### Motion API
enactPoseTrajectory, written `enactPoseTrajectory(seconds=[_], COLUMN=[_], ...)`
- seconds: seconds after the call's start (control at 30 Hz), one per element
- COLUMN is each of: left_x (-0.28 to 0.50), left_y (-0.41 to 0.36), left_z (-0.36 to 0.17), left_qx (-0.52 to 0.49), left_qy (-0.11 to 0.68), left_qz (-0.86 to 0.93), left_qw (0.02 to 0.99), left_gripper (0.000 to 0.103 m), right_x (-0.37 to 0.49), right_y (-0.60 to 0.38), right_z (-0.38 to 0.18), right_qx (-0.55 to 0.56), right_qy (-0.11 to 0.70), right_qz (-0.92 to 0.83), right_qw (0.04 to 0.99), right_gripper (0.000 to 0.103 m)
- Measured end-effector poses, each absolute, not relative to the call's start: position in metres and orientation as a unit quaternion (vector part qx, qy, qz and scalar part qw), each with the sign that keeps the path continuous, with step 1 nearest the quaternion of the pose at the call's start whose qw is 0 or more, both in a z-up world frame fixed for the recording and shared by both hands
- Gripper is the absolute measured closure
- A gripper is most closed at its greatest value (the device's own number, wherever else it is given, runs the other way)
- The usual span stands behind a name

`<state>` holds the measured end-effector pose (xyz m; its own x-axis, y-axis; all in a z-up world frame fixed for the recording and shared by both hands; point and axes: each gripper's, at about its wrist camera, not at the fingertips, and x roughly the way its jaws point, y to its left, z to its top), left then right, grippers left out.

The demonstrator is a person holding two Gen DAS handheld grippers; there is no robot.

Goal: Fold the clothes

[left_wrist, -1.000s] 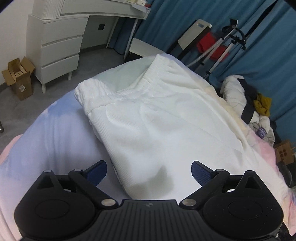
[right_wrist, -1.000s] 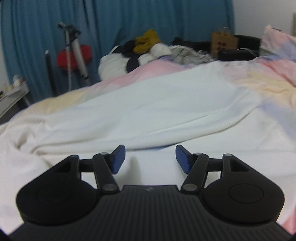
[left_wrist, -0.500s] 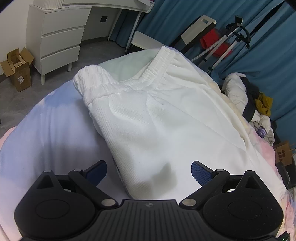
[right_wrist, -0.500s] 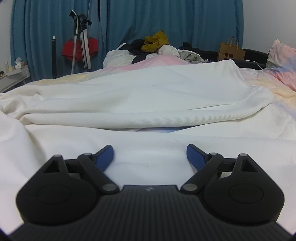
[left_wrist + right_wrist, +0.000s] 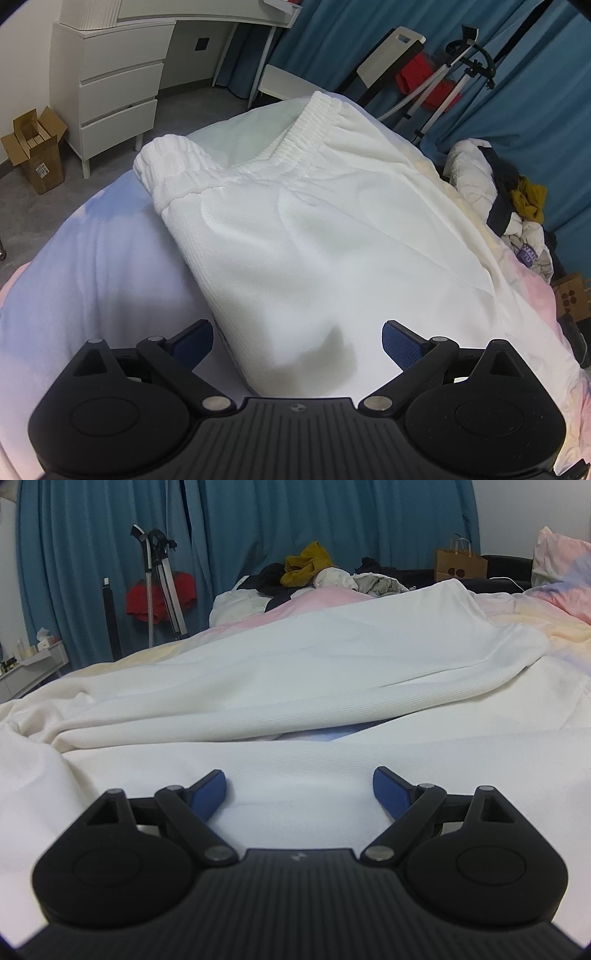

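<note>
White trousers (image 5: 314, 229) with an elastic waistband (image 5: 295, 144) lie spread on a pastel bedcover (image 5: 92, 266). In the left wrist view my left gripper (image 5: 297, 338) hovers open over the near edge of the trousers, blue pads wide apart, nothing pinched. In the right wrist view the white trousers (image 5: 295, 664) stretch across the bed, one leg lying over the other with a strip of blue bedcover (image 5: 332, 734) between them. My right gripper (image 5: 299, 790) is low over the near leg, open, its pads either side of flat cloth without pressing it.
A white drawer unit (image 5: 110, 85) and a cardboard box (image 5: 35, 147) stand on the floor left of the bed. A heap of clothes (image 5: 314, 576), a paper bag (image 5: 460, 565), a tripod (image 5: 162, 579) and blue curtains (image 5: 258, 517) lie beyond the bed.
My right gripper has opened wider and sunk closer to the trousers. My left gripper has stayed open and almost in place.
</note>
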<state>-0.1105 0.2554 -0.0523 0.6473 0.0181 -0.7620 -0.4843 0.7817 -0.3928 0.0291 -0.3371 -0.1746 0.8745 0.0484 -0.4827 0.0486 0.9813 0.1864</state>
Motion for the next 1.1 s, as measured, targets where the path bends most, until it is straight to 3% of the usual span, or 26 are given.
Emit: enactPoseTrajectory(seconds=[1.1], left_x=[-0.099], left_y=[0.244], left_z=[-0.059], left_qx=[-0.273], left_qy=[0.415], left_qz=[0.147], left_qw=[0.855], left_gripper=[0.004], right_x=[0.03], right_y=[-0.337], right_z=[-0.175], right_qx=[0.099], right_qy=[0.251], right_qz=[0.0], right_qw=[0.963], right_gripper=[0.015])
